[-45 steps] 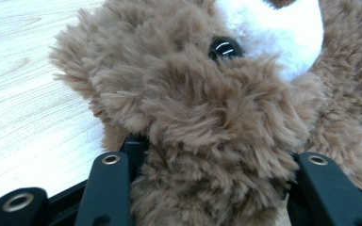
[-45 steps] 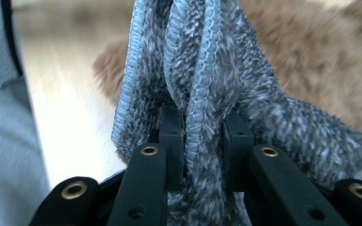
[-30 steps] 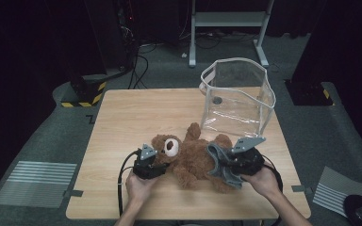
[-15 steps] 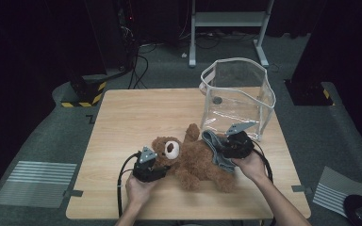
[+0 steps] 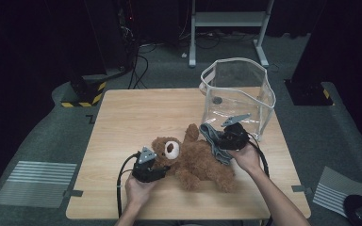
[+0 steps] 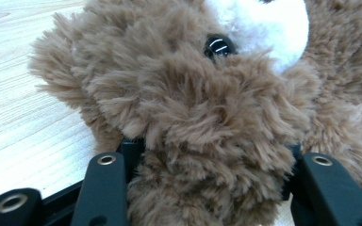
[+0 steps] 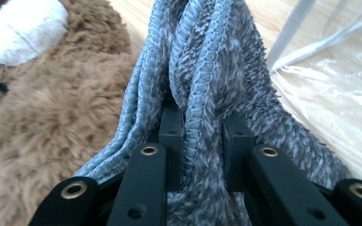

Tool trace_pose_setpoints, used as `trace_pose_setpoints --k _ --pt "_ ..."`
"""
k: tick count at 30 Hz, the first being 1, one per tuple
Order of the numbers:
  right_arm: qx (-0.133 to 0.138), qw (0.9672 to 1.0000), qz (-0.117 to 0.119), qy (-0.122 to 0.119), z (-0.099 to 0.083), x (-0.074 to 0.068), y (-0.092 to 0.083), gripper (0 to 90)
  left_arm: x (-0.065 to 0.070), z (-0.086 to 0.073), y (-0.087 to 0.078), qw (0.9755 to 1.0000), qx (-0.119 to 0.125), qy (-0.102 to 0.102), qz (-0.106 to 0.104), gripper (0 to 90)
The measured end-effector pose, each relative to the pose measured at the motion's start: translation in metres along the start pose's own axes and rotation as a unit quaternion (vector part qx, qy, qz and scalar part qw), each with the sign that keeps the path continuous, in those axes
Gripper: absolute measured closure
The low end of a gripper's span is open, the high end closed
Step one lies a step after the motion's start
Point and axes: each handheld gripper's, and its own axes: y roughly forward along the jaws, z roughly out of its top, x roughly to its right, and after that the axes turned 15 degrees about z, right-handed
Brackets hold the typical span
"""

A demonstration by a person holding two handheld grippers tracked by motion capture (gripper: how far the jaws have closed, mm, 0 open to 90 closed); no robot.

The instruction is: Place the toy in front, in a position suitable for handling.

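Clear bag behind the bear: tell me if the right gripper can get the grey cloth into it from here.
Probably yes. The right gripper, shut on the grey cloth, sits just in front of the clear bag, whose mouth stands open upward with nothing between them.

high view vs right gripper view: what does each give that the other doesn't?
High view: the whole wooden table, the clear bag standing upright at its far right, and the left gripper closed on the teddy bear by its head.

Right gripper view: the close grip, with the pads pinching a fold of the grey knitted cloth.

Both: bear, cloth, bag, table, and the right gripper.
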Motion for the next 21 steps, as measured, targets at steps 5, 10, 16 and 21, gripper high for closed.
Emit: trace_pose_setpoints --k 5,10,16,21 --pt "0.001 0.9995 0.008 -0.03 0.01 -0.015 -0.001 74.8 0.0 -0.001 -0.001 1.0 -0.001 -0.001 0.002 49.0" --pt "0.003 0.9984 0.019 -0.052 0.016 -0.029 -0.001 74.8 0.0 0.0 -0.001 1.0 -0.001 0.002 0.003 49.0" --pt "0.003 0.9961 0.035 -0.08 0.02 -0.046 -0.002 74.8 -0.001 0.004 0.0 1.0 -0.006 -0.002 0.003 48.8" --pt "-0.006 0.9951 0.037 -0.091 0.023 -0.053 0.001 74.6 -0.001 0.004 0.0 1.0 -0.008 -0.001 0.001 48.1"
